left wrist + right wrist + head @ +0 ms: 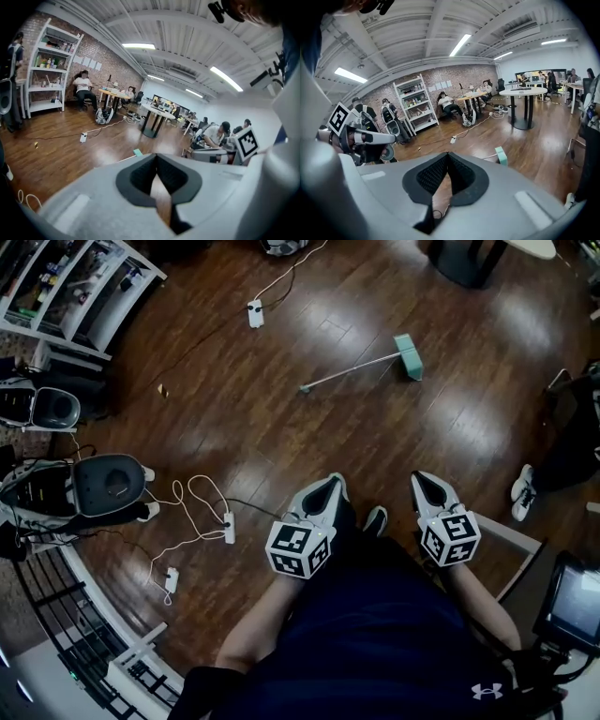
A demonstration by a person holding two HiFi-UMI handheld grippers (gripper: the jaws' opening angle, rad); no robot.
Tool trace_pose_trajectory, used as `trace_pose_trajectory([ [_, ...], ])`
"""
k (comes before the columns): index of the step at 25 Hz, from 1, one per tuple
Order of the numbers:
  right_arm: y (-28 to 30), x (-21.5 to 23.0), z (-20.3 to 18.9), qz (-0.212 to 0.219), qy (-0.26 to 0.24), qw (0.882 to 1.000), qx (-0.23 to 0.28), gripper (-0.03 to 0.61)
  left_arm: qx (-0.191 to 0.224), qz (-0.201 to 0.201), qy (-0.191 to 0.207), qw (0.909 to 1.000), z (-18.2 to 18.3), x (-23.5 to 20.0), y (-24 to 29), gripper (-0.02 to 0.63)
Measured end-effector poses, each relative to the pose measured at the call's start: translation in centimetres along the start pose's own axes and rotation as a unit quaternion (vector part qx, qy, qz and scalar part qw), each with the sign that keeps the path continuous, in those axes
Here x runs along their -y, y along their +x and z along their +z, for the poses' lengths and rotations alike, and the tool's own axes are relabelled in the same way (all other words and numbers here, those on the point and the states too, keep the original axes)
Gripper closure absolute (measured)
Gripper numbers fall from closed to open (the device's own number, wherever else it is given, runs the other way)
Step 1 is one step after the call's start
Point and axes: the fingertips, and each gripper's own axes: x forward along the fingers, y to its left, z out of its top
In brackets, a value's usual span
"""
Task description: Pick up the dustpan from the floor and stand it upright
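The dustpan lies flat on the dark wood floor ahead of me, its teal pan (408, 357) to the right and its long grey handle (345, 373) running left toward me. It also shows as a small teal shape in the left gripper view (137, 152) and in the right gripper view (501, 156). Both grippers hang close to my body, well short of the dustpan. My left gripper (333, 482) (156, 157) is shut with nothing between its pads. My right gripper (422, 478) (447, 157) is shut and empty too.
White power strips (228, 527) (255, 313) with looping cables lie on the floor to the left. Black and grey machines (108, 486) and a white shelf unit (75, 287) stand at the left. A round table base (466, 261) stands behind the dustpan. A seated person's shoes (522, 491) are at the right.
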Motion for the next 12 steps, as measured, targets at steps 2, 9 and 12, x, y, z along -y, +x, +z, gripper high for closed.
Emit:
trace_pose_trajectory([
  [2,1.5,0.2,1.1,-0.005,-0.001,1.000,-0.007,0.568,-0.002,-0.002,-0.007,1.0000,0.9,-1.8,0.9,0.609],
  [9,7.0,-0.5,4.0,-0.024,-0.009,1.000,-0.016,0.568,-0.036,-0.037,-0.009,0.9986,2.1,-6.2,4.0,0.609],
  [12,8.7,-1.0,5.8,-0.031,-0.010,0.999,-0.010,0.568,-0.039,-0.059,-0.006,0.9975,3.4,-7.2,5.3,0.609],
])
